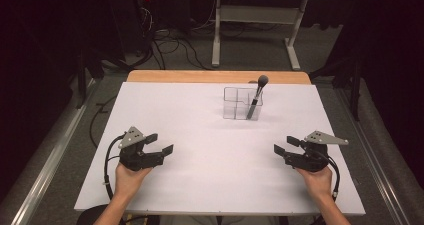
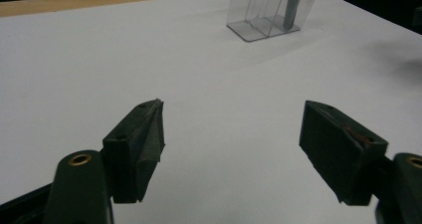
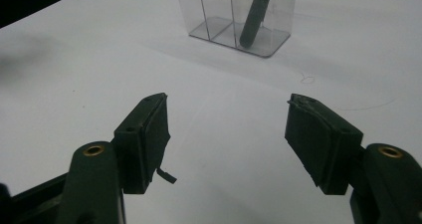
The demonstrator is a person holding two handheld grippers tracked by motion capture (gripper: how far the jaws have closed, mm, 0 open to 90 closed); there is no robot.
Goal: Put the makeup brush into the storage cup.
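A clear plastic organiser (image 1: 240, 104) with several compartments stands on the white table (image 1: 200, 135), back of centre. A black makeup brush (image 1: 257, 96) leans upright in its right compartment, bristles up. The organiser (image 2: 271, 10) appears far ahead in the left gripper view, and the organiser (image 3: 234, 15) with the brush handle (image 3: 254, 15) shows in the right gripper view. My left gripper (image 1: 161, 144) rests low at the front left, jaws wide apart, nothing between them. At the front right, my right gripper (image 1: 285, 146) is open too, holding nothing. Both point inward toward the table's middle.
A wooden strip (image 1: 217, 76) runs along the table's far edge. Beyond it, the legs of a white stand (image 1: 252, 30) and cables lie on the floor. Metal rails (image 1: 45, 170) flank the table on both sides.
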